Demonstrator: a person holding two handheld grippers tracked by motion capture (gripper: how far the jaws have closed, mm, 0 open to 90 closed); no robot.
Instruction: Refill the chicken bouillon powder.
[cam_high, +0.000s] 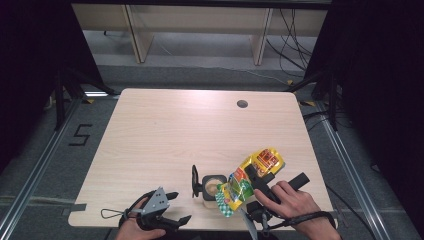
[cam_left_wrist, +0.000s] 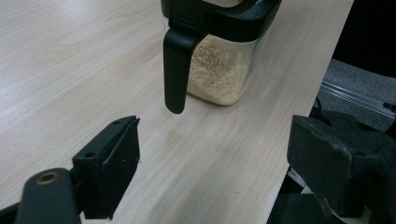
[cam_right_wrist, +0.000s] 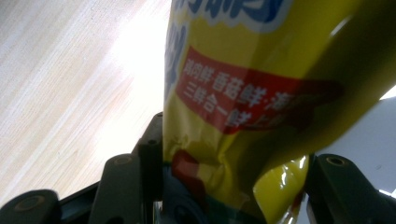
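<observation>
Yellow packet (cam_high: 250, 182) slants diagonally, lower end over the jar (cam_high: 212, 189)

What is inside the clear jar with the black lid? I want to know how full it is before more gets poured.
The jar holds pale beige granules, visible through its clear wall to just below the black lid rim. The rim hides the very top of the fill.
</observation>
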